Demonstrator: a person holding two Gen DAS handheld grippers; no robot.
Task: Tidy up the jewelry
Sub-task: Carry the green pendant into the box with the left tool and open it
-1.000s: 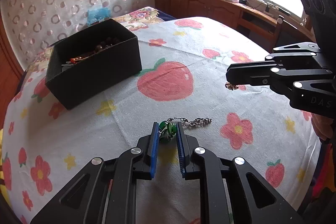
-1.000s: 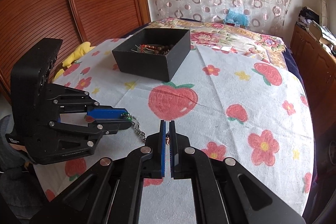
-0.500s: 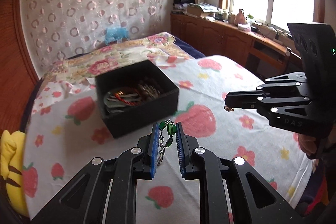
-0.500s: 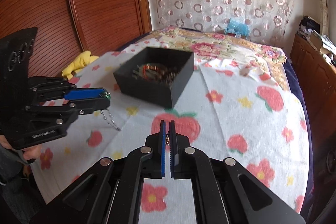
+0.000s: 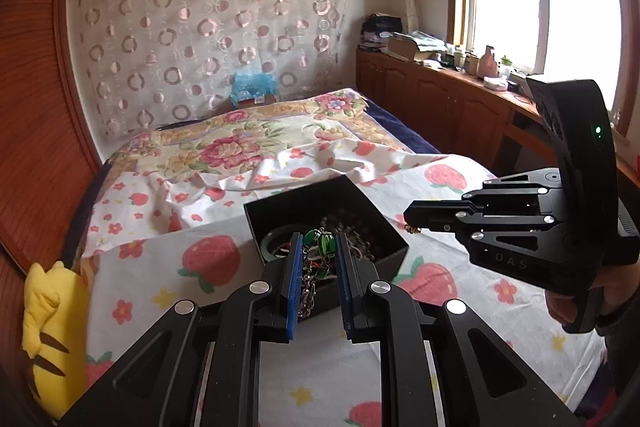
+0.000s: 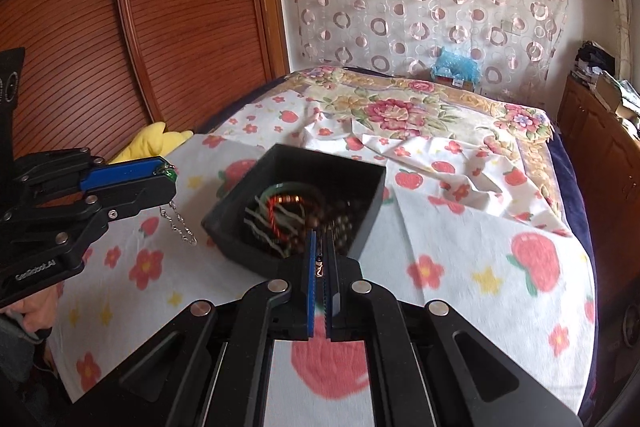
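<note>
Two sets of tongs are gripping jewelry above the strawberry-print bedsheet (image 6: pixel 460 227): the left tongs (image 5: pixel 318 241) are pinching a green-beaded silver chain bracelet (image 5: pixel 319 242), the right tongs (image 6: pixel 320 259) a small gold trinket (image 6: pixel 319 269), both hovering beside the open black square box (image 6: pixel 360 223) of bangles

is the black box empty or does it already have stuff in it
Not empty. The open black box already holds a green bangle, a coppery red coil, pale strands and dark brown beads, seen from the right wrist view.

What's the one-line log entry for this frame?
left gripper: shut on green pendant chain | right gripper: shut on small charm | black box: holds jewelry
</note>
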